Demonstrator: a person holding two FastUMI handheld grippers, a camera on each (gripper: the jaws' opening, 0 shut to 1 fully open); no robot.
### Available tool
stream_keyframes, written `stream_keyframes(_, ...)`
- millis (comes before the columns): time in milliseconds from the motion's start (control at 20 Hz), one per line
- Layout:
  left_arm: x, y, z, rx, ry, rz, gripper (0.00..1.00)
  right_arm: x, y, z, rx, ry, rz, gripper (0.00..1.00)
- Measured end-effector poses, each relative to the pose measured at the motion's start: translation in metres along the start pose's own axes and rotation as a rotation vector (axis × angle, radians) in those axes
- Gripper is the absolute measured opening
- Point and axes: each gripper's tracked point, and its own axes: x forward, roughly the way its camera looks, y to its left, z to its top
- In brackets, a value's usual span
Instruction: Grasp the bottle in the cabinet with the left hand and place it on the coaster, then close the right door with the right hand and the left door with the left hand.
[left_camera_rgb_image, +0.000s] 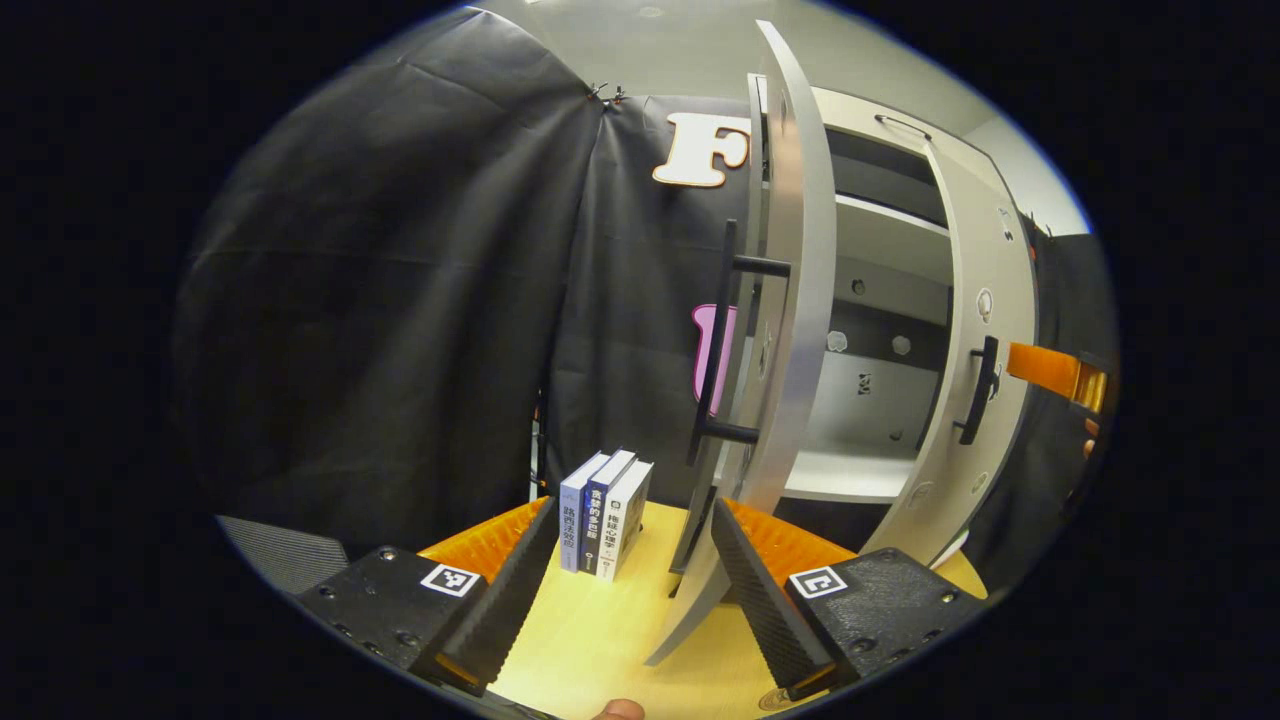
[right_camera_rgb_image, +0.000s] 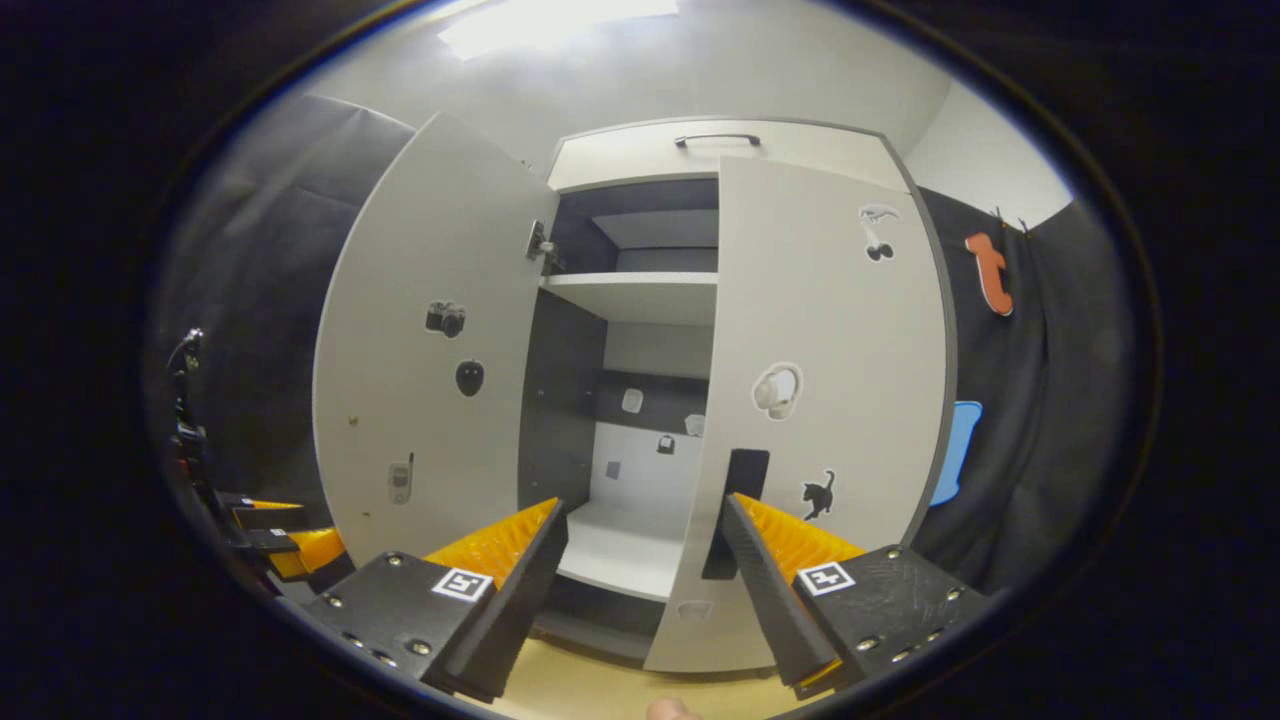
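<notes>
In the left gripper view, the left claw (left_camera_rgb_image: 630, 580) has its fingers spread apart with nothing between them, low over the pale wooden table (left_camera_rgb_image: 600, 640). Just ahead stands the left door (left_camera_rgb_image: 790, 300) of the cabinet (left_camera_rgb_image: 880, 270), swung out edge-on, its long dark handle (left_camera_rgb_image: 720, 340) facing the cloth wall. Three books (left_camera_rgb_image: 606, 512) stand upright on the table just left of that door, between the claw and the wall. Beyond the left door the cabinet's shelves show bare, and the right door (left_camera_rgb_image: 985, 350) stands partly open with its own short handle (left_camera_rgb_image: 980, 385). Past it, at the far right edge, part of the right claw (left_camera_rgb_image: 1050, 370) shows.

In the right gripper view, the right claw (right_camera_rgb_image: 645, 580) is likewise apart and holds nothing, right at the right door (right_camera_rgb_image: 830, 400), whose dark handle (right_camera_rgb_image: 735, 510) lies just beside the right-hand finger; contact cannot be told. The left door (right_camera_rgb_image: 430, 350) stands wide open, with stickers on both doors. The bottle cannot be made out in either view.
</notes>
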Motion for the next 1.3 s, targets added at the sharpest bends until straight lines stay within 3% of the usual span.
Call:
stream_keyframes(50,0.000,-0.002,0.001,0.010,-0.005,-0.001,0.92,-0.001,-0.002,-0.001,-0.002,0.002,-0.003,0.95)
stream_keyframes(100,0.000,-0.004,0.003,0.025,-0.013,-0.009,0.96,0.000,-0.003,-0.001,-0.003,0.002,-0.005,0.95)
stream_keyframes(250,-0.002,-0.012,0.002,0.070,-0.011,-0.026,0.95,0.003,-0.003,-0.002,-0.004,0.007,-0.001,0.95)
stream_keyframes(300,-0.002,-0.016,0.000,0.061,-0.008,-0.029,0.89,0.003,-0.002,-0.003,-0.004,0.008,0.003,0.95)
stream_keyframes(400,-0.004,-0.024,-0.001,0.041,-0.004,-0.042,0.95,0.002,0.000,-0.004,-0.003,0.010,0.014,0.98)
stream_keyframes(700,-0.007,-0.046,-0.003,0.062,-0.004,-0.078,0.94,-0.002,-0.001,-0.004,-0.023,0.010,0.023,0.98)
stream_keyframes(800,-0.009,-0.053,-0.005,0.054,0.000,-0.092,0.94,-0.005,-0.005,-0.003,-0.028,0.009,0.016,0.93)
stream_keyframes(1300,-0.010,-0.080,-0.007,0.062,0.003,-0.159,0.94,-0.009,-0.016,-0.002,-0.020,0.002,0.001,0.95)
